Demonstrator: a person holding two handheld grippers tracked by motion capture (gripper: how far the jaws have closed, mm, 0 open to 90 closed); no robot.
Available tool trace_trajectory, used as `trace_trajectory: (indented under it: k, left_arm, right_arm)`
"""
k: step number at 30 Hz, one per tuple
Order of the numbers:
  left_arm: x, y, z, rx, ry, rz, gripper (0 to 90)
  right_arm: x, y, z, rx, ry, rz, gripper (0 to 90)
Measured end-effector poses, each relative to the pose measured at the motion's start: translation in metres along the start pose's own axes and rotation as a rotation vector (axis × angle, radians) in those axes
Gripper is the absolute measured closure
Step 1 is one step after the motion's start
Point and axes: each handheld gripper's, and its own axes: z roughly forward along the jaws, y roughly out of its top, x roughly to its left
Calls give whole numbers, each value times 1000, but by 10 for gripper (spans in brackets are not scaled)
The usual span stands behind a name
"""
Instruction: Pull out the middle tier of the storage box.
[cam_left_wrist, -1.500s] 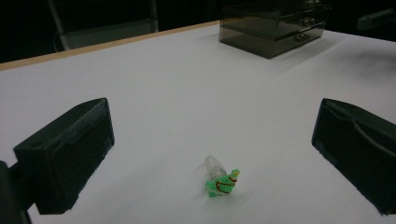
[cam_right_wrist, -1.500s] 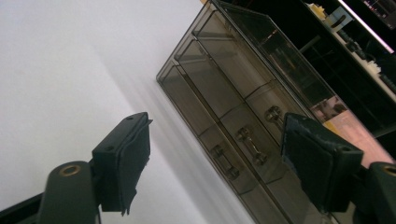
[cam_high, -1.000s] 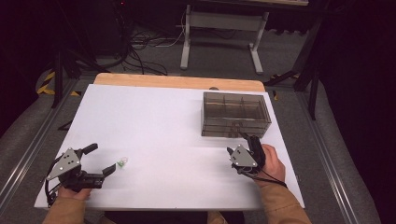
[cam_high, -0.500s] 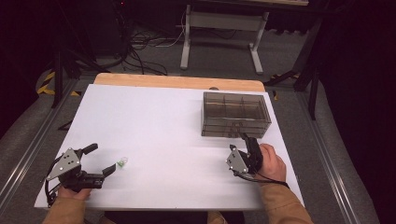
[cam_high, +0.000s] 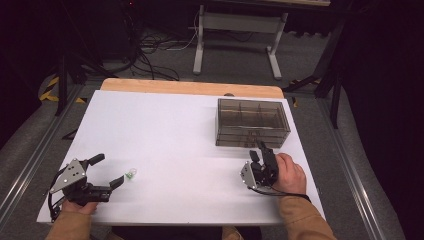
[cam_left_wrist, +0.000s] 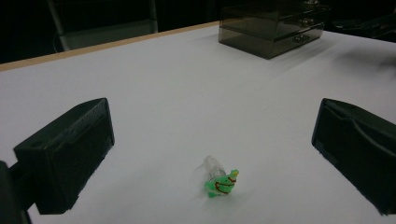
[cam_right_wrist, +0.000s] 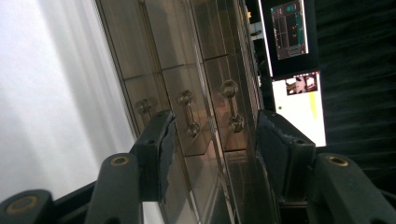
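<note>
A small green and clear toy piece (cam_high: 131, 174) (cam_left_wrist: 220, 179) lies on the white table (cam_high: 170, 130), just beyond my left gripper (cam_high: 109, 170) (cam_left_wrist: 212, 119). That gripper is wide open, with the piece lying loose ahead of the gap. A smoky see-through drawer box (cam_high: 252, 122) (cam_left_wrist: 273, 28) stands at the right. My right gripper (cam_high: 258, 150) (cam_right_wrist: 217, 130) is turned on its side at the box's front. Its jaws have just been closing, and a drawer's knobbed handle (cam_right_wrist: 189, 114) shows in the gap; the pads (cam_right_wrist: 163, 140) do not touch it.
The table's wooden far edge (cam_high: 190, 87) runs behind the box. Beyond it are a metal stand (cam_high: 235, 35) and floor cables. Lit screens (cam_right_wrist: 292, 56) show past the box in the right gripper view. White surface stretches between the two hands.
The right gripper's jaws look slightly narrower in front of the box. The left gripper and the green piece have not moved.
</note>
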Motion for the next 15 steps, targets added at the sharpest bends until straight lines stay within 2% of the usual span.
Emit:
trace_trajectory:
  k: [9, 13, 15]
  left_arm:
    - [0, 0, 0, -3, 0, -4, 2]
    - [0, 0, 0, -4, -1, -3, 2]
    - [0, 0, 0, -3, 0, 0, 2]
  right_arm:
    - [8, -1, 8, 21, -45, -75, 524]
    - [12, 0, 10, 24, -67, -122, 543]
    - [13, 0, 12, 24, -76, -162, 554]
